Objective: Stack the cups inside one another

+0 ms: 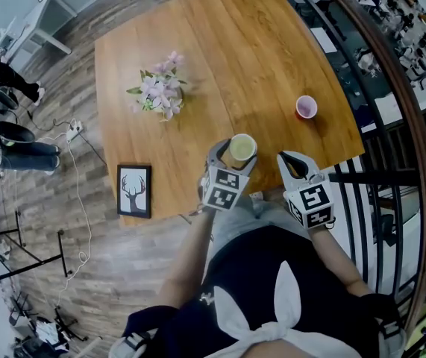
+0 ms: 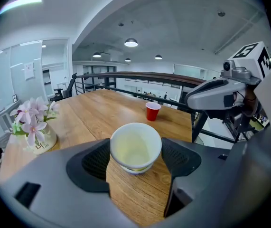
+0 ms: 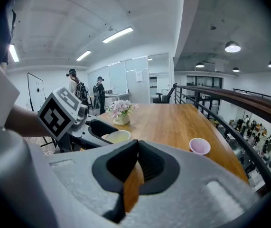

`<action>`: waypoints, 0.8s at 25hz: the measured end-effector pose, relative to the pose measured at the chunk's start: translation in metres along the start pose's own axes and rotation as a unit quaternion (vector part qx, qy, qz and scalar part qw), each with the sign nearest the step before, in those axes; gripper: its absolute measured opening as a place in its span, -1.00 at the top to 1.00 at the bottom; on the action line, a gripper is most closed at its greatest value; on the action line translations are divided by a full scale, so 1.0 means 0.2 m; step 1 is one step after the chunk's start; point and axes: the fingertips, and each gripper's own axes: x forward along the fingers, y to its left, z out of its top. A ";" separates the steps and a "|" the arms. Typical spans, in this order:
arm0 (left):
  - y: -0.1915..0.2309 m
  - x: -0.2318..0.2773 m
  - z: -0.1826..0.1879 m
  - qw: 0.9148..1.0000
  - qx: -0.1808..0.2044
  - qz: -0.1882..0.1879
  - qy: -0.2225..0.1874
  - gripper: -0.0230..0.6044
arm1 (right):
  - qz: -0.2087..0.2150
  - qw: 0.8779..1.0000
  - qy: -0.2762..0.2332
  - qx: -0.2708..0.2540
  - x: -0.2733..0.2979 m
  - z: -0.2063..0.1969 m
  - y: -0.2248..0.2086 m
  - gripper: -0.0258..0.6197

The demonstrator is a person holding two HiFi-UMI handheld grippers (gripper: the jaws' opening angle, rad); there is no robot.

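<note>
Pale cup [image 2: 135, 148] grasped in left gripper [image 2: 135, 161], at the near edge of the wooden table [image 1: 257, 43].

Both pads press the cup's sides; it stands upright, mouth up, empty; whether its base meets the wood cannot be determined. Red cup [image 1: 307, 107] stands upright and alone, well apart, near the table's right edge. Right gripper [image 3: 136, 163] is clenched with nothing between its jaws, just beside the left one. Flower vase [image 1: 160, 95] stands towards the table's left side; a framed deer picture [image 1: 134, 191] lies at the left corner.
</note>
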 end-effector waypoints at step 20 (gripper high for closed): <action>0.07 -0.08 0.11 0.999 -0.009 0.013 -0.035 -0.17 | 0.008 1.000 -0.003 -0.007 0.06 0.05 0.02 0.92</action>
